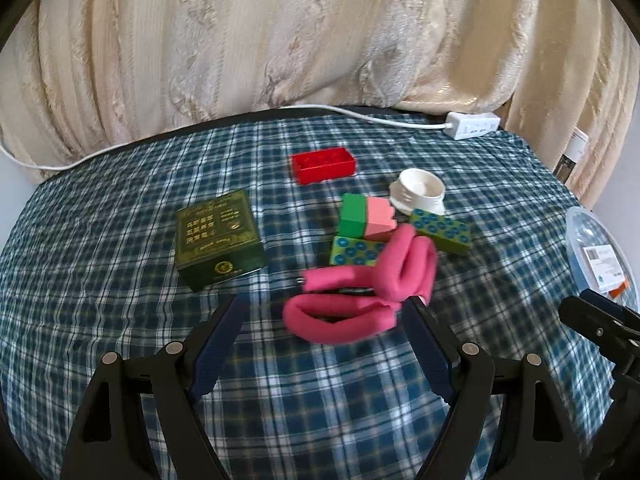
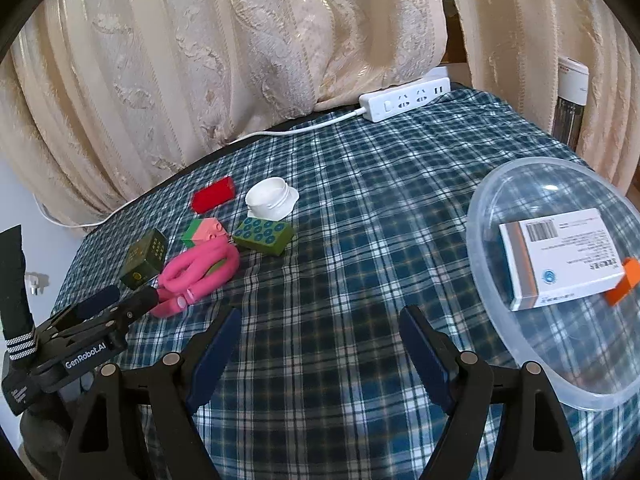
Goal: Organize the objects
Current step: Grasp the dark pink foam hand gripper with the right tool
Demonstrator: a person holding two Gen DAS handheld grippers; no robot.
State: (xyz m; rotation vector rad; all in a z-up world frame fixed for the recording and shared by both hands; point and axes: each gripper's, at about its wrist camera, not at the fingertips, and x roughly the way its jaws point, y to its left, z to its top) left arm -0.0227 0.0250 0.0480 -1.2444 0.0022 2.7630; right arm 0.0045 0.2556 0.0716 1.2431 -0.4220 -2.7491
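A pink foam curler bundle point(image 1: 360, 288) lies on the plaid cloth, just ahead of my open left gripper point(image 1: 324, 308); its right fingertip is close to the bundle's end. Behind it are a green-and-pink block point(image 1: 366, 218), two green dotted blocks point(image 1: 442, 230), a red brick point(image 1: 323, 165), a white cap point(image 1: 420, 192) and a dark green box point(image 1: 218, 236). My right gripper point(image 2: 320, 320) is open and empty over bare cloth. A clear plastic bowl point(image 2: 500, 340) to its right holds a white medicine box point(image 2: 560, 258) and an orange piece point(image 2: 622, 282).
A white power strip point(image 2: 404, 98) and its cable lie at the table's far edge. Cream curtains point(image 2: 240, 60) hang behind. The left gripper shows in the right wrist view point(image 2: 120, 304) at the table's left edge.
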